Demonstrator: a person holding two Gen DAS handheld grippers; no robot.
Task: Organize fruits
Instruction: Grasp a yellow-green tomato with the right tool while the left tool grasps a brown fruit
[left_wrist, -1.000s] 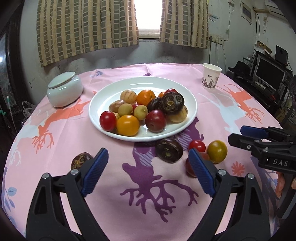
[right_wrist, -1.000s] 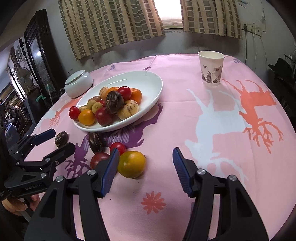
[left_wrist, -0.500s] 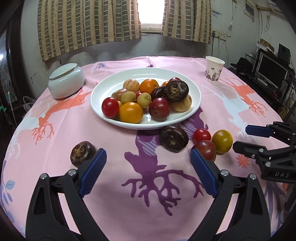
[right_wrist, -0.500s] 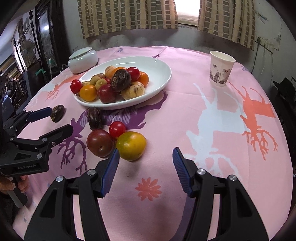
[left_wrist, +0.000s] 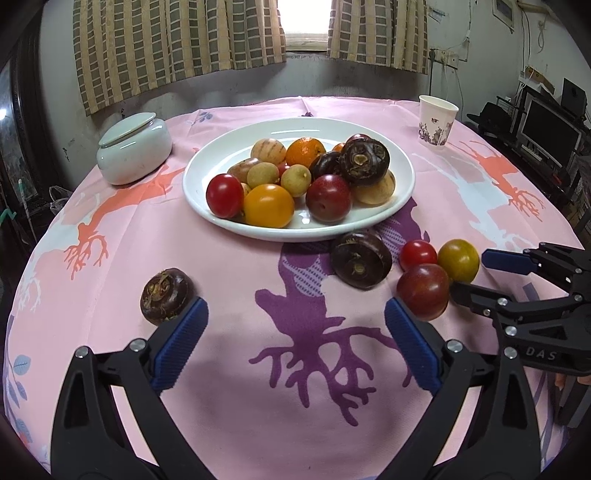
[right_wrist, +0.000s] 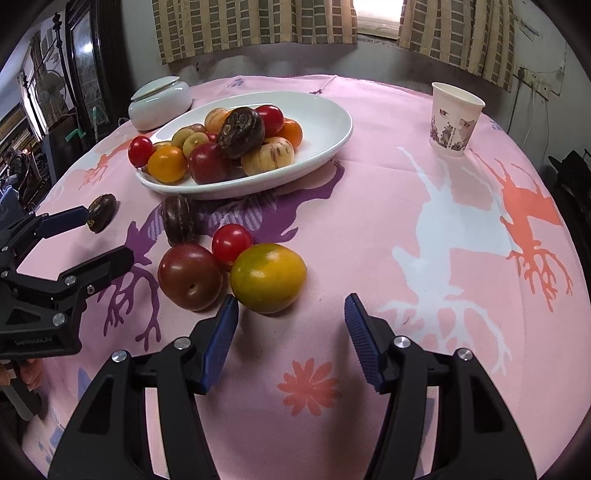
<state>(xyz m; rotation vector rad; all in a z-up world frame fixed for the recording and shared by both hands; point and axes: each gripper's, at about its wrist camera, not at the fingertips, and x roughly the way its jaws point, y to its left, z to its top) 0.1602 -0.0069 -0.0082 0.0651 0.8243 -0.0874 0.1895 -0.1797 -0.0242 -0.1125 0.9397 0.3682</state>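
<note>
**Pink cloth, five fruits off the plate**

Pink tablecloth (left_wrist: 229, 280) with deer prints covers the round table. At its middle sits a white plate (left_wrist: 221, 147) heaped with fruit: a red tomato (left_wrist: 224, 195) at the heap's 8 o'clock, an orange tomato (left_wrist: 269, 205) at 7, a dark red plum (left_wrist: 328, 198) at 5, a mandarin (left_wrist: 306, 151) at 12 and a dark mangosteen (left_wrist: 365, 157) at 2 o'clock.

Five fruits lie on the cloth. In the left wrist view a second mangosteen (left_wrist: 361, 259) rests just at the plate's 5 o'clock edge. Further toward 4 o'clock a small red tomato (right_wrist: 232, 242), a dark plum (right_wrist: 190, 276) and a yellow-green tomato (right_wrist: 268, 277) huddle together. A lone mangosteen (left_wrist: 167, 296) lies apart at the plate's 7 o'clock.

Left gripper (left_wrist: 296, 343): jaws opening, nothing between them, its left pad just beside the lone mangosteen. Right gripper (right_wrist: 291, 341): jaws apart and empty, the yellow-green tomato just ahead at 11 o'clock.

A lidded white jar (left_wrist: 135, 153) stands at the plate's 9 o'clock, a paper cup (right_wrist: 456, 120) at 2 o'clock.
</note>
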